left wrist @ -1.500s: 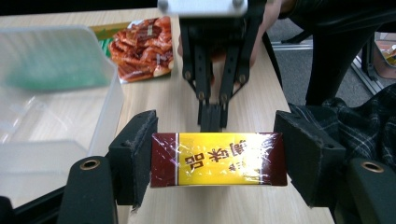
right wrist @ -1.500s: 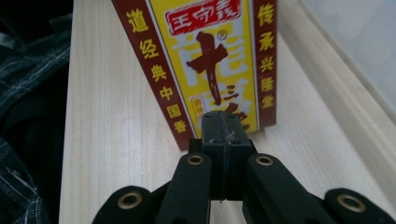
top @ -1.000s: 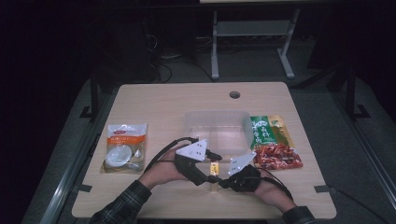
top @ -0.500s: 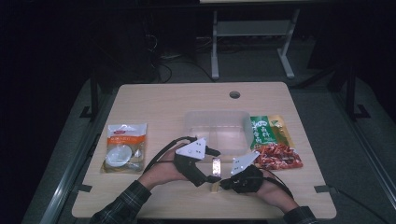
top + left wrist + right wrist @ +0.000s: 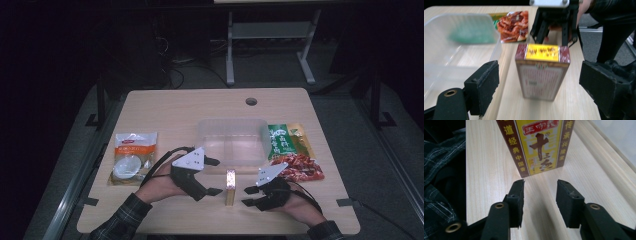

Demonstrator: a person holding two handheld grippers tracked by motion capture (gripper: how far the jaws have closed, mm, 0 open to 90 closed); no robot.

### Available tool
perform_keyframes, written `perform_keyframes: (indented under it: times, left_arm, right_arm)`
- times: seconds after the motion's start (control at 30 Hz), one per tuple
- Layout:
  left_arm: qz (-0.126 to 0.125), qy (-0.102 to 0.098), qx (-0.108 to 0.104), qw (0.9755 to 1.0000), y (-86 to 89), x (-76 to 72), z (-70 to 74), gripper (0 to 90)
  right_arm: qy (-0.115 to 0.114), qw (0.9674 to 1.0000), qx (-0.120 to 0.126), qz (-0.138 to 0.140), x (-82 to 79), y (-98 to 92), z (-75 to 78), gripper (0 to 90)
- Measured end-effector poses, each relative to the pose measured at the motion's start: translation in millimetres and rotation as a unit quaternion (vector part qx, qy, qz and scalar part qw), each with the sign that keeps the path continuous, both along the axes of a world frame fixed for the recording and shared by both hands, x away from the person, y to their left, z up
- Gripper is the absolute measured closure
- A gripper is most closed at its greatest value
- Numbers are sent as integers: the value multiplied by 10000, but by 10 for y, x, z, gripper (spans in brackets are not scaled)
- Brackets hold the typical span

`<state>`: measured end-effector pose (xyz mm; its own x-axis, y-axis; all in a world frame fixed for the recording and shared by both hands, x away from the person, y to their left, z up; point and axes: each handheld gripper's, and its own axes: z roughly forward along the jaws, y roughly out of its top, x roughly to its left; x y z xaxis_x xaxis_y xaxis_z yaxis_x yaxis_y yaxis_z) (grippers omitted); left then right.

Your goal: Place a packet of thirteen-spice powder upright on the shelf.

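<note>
High view: small yellow-and-maroon box (image 5: 230, 186) lies on worktop (image 5: 190, 107) near clear plastic tub (image 5: 231, 140) | left tongs (image 5: 212, 176) wide open, right tongs (image 5: 248, 196) part open, both just released, gripping nothing | box likely still to go into tub.

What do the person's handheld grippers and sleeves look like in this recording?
Both the left gripper and the right gripper are black, with two blocky jaws faced in rough dark pads, brass-coloured pivot rivets, a grey three-cornered plate on top and a black trailing cable. The person's sleeves are dark plaid with thin pale lines.
</note>
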<state>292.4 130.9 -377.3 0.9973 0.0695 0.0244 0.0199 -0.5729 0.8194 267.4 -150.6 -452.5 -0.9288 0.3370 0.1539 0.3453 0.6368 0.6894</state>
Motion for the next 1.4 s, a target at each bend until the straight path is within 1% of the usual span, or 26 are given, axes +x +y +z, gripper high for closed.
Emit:
perform_keyframes:
  times: [0.03,0.1,0.17,0.3,0.33,0.37,0.4,0.43,0.53,0.57,0.63,0.67,0.73,0.83,0.87,0.9,0.93,1.0,1.07,1.2,1.23,1.27,1.3,1.33,1.37,1.4]
  left_arm:
    - [33,32,-4,10000,21,-6,-10,157]
    - [123,32,84,9999,90,-12,-34,157]
    - [214,68,122,9997,149,-13,-60,157]
    - [395,138,131,9990,263,-23,-116,157]
    - [440,150,146,9988,289,-30,-129,158]
    - [494,155,143,9986,313,-38,-145,158]
    - [534,152,166,9983,340,-45,-159,158]
    - [567,172,169,9981,358,-53,-173,158]
    - [716,212,297,9968,428,-95,-245,160]
    - [753,223,366,9962,447,-101,-270,160]
    - [874,268,458,9948,483,-119,-330,160]
    - [897,280,469,9945,492,-124,-351,161]
    - [937,305,556,9936,513,-147,-398,161]
    - [968,312,664,9926,528,-176,-448,161]
    - [1007,331,709,9918,533,-198,-472,161]
    - [992,310,743,9918,540,-204,-481,161]
    - [1003,317,756,9916,544,-214,-493,161]
    - [1034,334,793,9909,555,-225,-525,161]
    - [1046,371,832,9903,574,-233,-548,160]
    - [1149,419,809,9892,628,-249,-589,160]
    - [1185,457,791,9888,641,-257,-597,160]
    - [1190,447,800,9887,655,-258,-600,160]
    - [1211,461,797,9884,665,-263,-606,160]
    - [1212,454,859,9879,689,-266,-609,160]
    - [1227,448,871,9876,704,-268,-612,160]
    - [1271,478,833,9872,714,-276,-619,160]
  right_arm:
    - [-33,10000,-20,0,2,-9,-2,562]
    - [-69,10000,-67,8,3,-22,-3,555]
    - [-41,10000,-62,22,0,-27,0,555]
    - [-35,9999,-103,33,-3,-42,5,535]
    - [-75,9999,-125,50,3,-51,7,531]
    - [-71,9999,-123,30,1,-56,14,528]
    - [22,10000,-53,-41,-9,-62,31,512]
    - [22,10000,-53,-41,-9,-62,31,512]
    - [34,10000,-57,-51,-6,-80,43,485]
    - [-26,10000,-90,-5,5,-91,42,479]
    - [62,10000,-56,-6,-5,-96,61,460]
    - [60,10000,-44,16,-1,-101,69,454]
    - [-46,9999,-60,78,11,-113,86,442]
    - [-15,10000,-15,83,5,-122,134,400]
    - [-46,9999,-27,119,10,-125,148,387]
    - [-30,9999,-29,124,7,-123,177,370]
    - [-69,9999,-51,146,12,-126,191,360]
    - [-142,9997,-27,201,23,-129,231,347]
    - [-141,9997,29,181,31,-123,293,330]
    - [-212,9993,4,299,79,-93,432,283]
    - [-248,9991,-9,335,89,-79,482,277]
    - [-285,9990,0,355,104,-59,555,265]
    - [-285,9990,0,355,104,-59,555,265]
    - [-333,9987,-11,375,116,-53,587,265]
    - [-356,9986,39,385,128,-35,641,261]
    - [-395,9984,72,409,146,-18,678,254]
